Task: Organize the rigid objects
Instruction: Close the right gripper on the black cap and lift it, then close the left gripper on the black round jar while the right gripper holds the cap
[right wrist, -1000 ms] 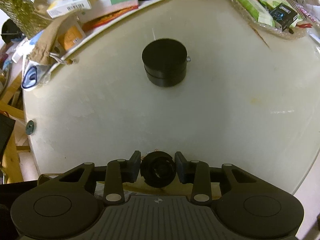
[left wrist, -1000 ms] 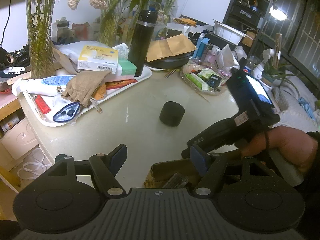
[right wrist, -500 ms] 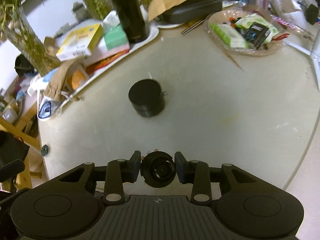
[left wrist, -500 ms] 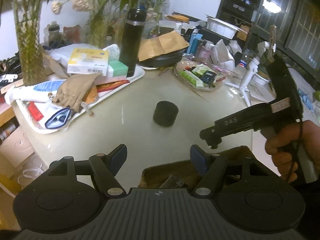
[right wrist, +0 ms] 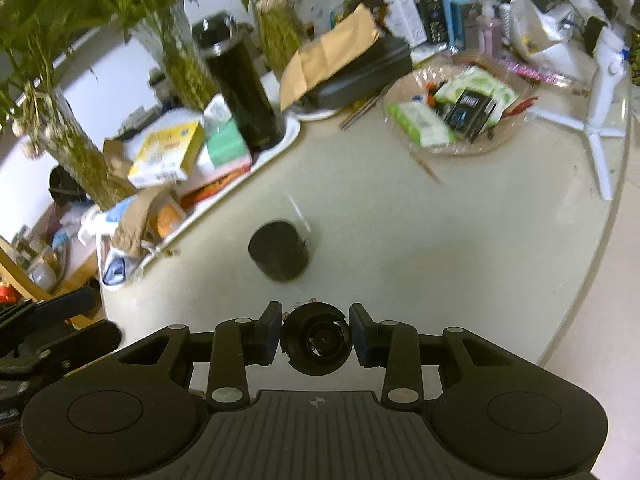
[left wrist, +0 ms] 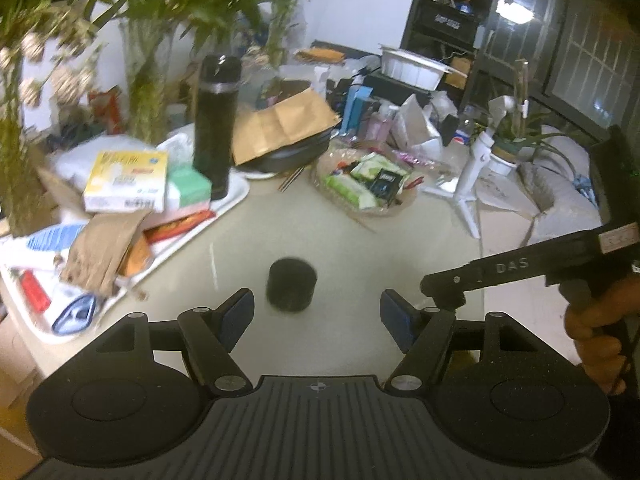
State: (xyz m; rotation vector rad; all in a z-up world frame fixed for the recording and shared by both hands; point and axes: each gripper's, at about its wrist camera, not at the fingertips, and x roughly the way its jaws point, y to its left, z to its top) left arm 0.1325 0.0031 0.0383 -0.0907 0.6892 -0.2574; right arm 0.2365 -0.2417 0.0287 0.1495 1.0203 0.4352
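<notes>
A: What is the right gripper (right wrist: 316, 338) doing?

B: Its pads are clamped on a small round black part (right wrist: 316, 343), something like a lens or a cap (the hollow end faces the camera). It hangs above the near edge of the pale round table (right wrist: 460, 240).

A: And the left gripper (left wrist: 316, 316)?

B: Its fingers stand apart with nothing between them. Beyond the gap a black cylinder (left wrist: 291, 284) stands upright, alone on the bare middle of the table.

A: Anything close to that cylinder?

B: Not touching. To the far left is a white tray (left wrist: 236, 196) piled with boxes, a brown paper bag and a tall black flask (left wrist: 216, 120). To the far right is a clear dish of packets (left wrist: 368, 184), with a white tripod stand (left wrist: 472, 176) further right.

A: Is the person in view?

B: Only a hand (left wrist: 600, 328) at the right edge of the left view, wrapped around the handle of the right gripper.
</notes>
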